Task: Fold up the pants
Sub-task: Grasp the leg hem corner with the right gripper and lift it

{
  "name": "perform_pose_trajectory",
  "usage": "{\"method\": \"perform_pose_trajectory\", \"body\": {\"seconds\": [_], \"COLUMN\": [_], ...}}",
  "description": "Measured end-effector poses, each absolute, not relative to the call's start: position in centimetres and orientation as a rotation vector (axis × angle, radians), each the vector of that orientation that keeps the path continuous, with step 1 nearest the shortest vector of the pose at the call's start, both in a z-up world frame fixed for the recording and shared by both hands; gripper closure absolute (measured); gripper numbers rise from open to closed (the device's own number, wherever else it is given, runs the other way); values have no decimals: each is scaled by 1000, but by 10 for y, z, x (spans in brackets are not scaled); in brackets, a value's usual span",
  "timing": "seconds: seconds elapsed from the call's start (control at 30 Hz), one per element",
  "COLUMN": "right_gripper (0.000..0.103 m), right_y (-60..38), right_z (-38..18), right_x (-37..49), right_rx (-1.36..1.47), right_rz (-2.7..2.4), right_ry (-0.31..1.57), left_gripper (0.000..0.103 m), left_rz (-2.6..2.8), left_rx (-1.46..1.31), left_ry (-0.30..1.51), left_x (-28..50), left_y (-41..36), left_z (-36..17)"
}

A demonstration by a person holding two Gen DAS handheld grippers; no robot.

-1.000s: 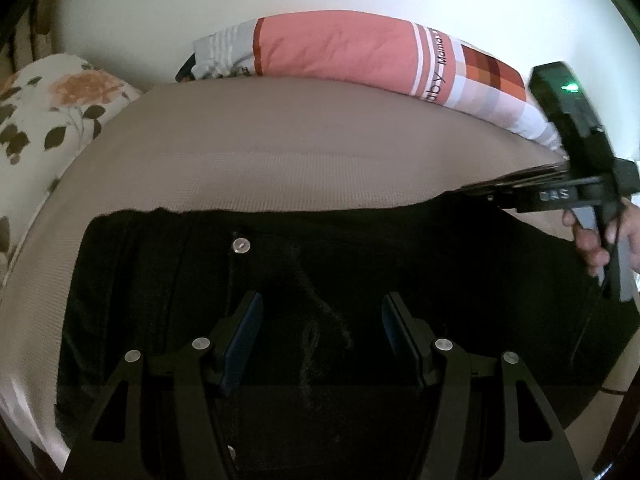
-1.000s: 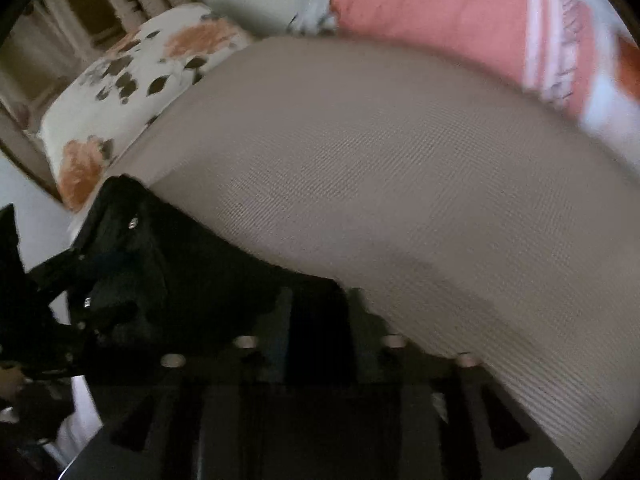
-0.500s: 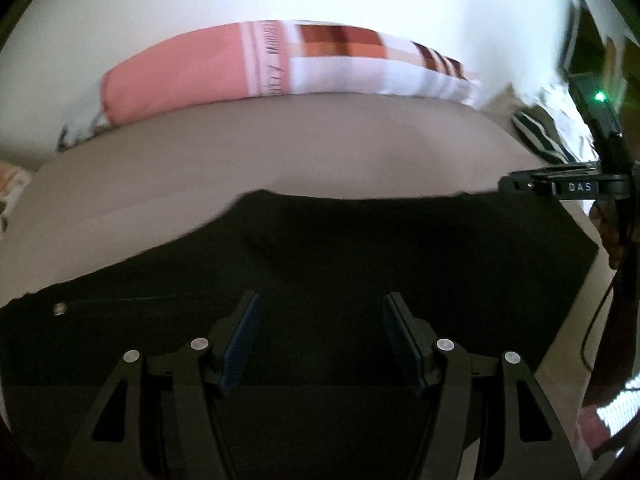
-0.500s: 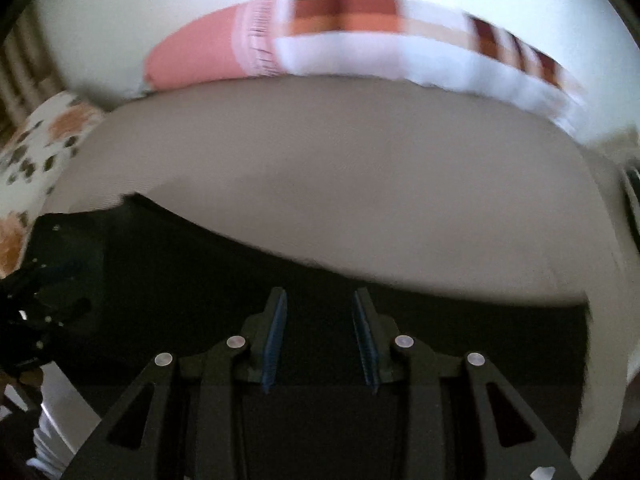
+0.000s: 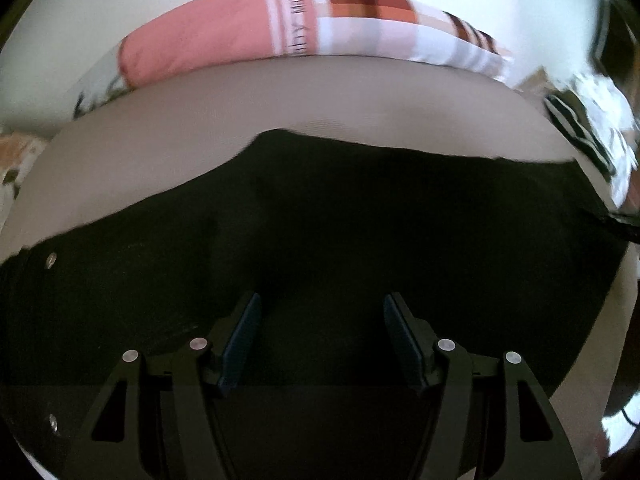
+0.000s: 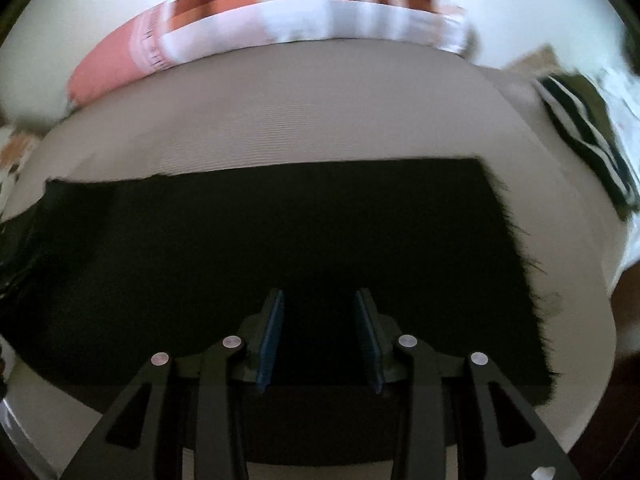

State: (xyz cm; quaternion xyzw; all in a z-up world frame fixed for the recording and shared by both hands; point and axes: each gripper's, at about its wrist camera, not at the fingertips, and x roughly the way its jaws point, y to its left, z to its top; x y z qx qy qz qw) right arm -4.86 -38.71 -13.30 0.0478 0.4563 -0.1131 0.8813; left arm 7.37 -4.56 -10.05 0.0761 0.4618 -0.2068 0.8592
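Observation:
Black pants [image 5: 360,220] lie flat across a beige bed [image 5: 280,100]. Their metal waist button [image 5: 51,259] shows at the far left of the left wrist view. In the right wrist view the pants [image 6: 280,232] end at a frayed hem [image 6: 524,264] on the right. My left gripper [image 5: 322,308] hovers over the middle of the pants, open wide, with nothing between its blue pads [image 5: 244,336]. My right gripper [image 6: 319,304] hovers over the leg part, jaws narrower but apart, pressing on no fabric.
A pink and plaid pillow [image 5: 280,28] lies along the far edge of the bed against a white wall. A dark green striped cloth [image 6: 588,136] sits at the right side. A floral pillow [image 5: 12,156] peeks in at the far left.
Both grippers swept right along the pants. The left passed from the waistband to the mid leg; the right swung from the bare bed onto the lower leg near the hem.

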Motion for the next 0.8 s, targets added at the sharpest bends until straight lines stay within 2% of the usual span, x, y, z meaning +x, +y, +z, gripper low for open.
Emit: {"method": "perform_pose_trajectory", "body": {"seconds": [0.27, 0.8], "right_gripper": [66, 65], "right_y": [-466, -576], "right_z": [-130, -142], "right_x": [-67, -70], "right_rx": [179, 712], "right_rz": [-343, 35], "right_ry": [962, 1005], "left_gripper": [34, 31], "left_rz": [-380, -394], "left_rx": [141, 123], "left_ry": [978, 1034], "left_x": [72, 63], "left_y": [-50, -68], "left_z": [-101, -93]}}
